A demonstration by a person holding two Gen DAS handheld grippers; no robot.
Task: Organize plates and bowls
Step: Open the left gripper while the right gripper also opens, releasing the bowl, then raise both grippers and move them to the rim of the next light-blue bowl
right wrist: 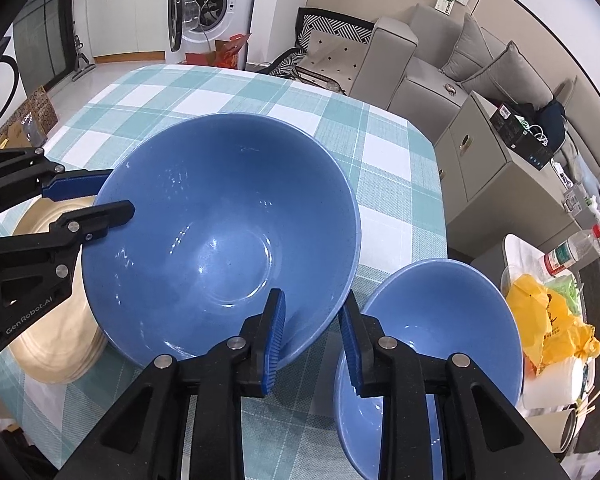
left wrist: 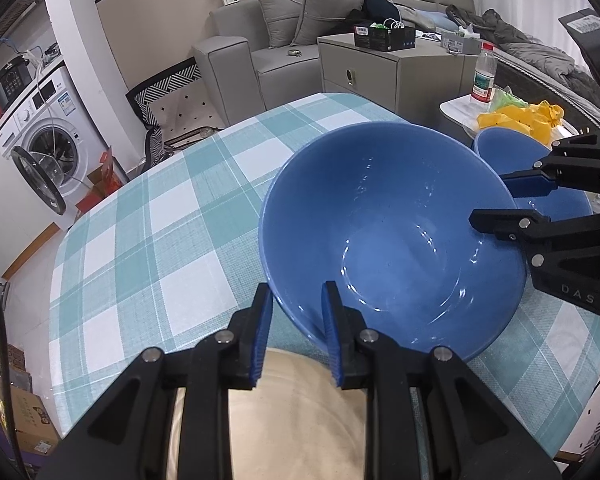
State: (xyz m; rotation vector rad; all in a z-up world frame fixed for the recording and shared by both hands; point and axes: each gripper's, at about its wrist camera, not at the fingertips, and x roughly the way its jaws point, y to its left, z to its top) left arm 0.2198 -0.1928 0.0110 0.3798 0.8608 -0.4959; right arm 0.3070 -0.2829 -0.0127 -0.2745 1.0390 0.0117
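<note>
A large blue bowl (left wrist: 392,240) (right wrist: 220,240) sits tilted on the checked tablecloth, its left side propped on a stack of beige plates (right wrist: 52,352) (left wrist: 300,400). My left gripper (left wrist: 297,286) (right wrist: 120,194) is shut on the bowl's rim, one finger inside and one outside. My right gripper (right wrist: 314,294) (left wrist: 487,197) straddles the opposite rim. Its inner pad lies against the wall while its outer pad stands clear, with tablecloth showing in the gap. A smaller blue bowl (right wrist: 440,320) (left wrist: 496,148) rests upright just right of the large one, under the right gripper's outer finger.
The table (left wrist: 160,220) ends close behind the bowls. A small side table to the right carries a water bottle (left wrist: 485,76) and a yellow bag (right wrist: 552,320). Beyond stand a grey cabinet (left wrist: 396,72), a sofa and a washing machine (right wrist: 208,4).
</note>
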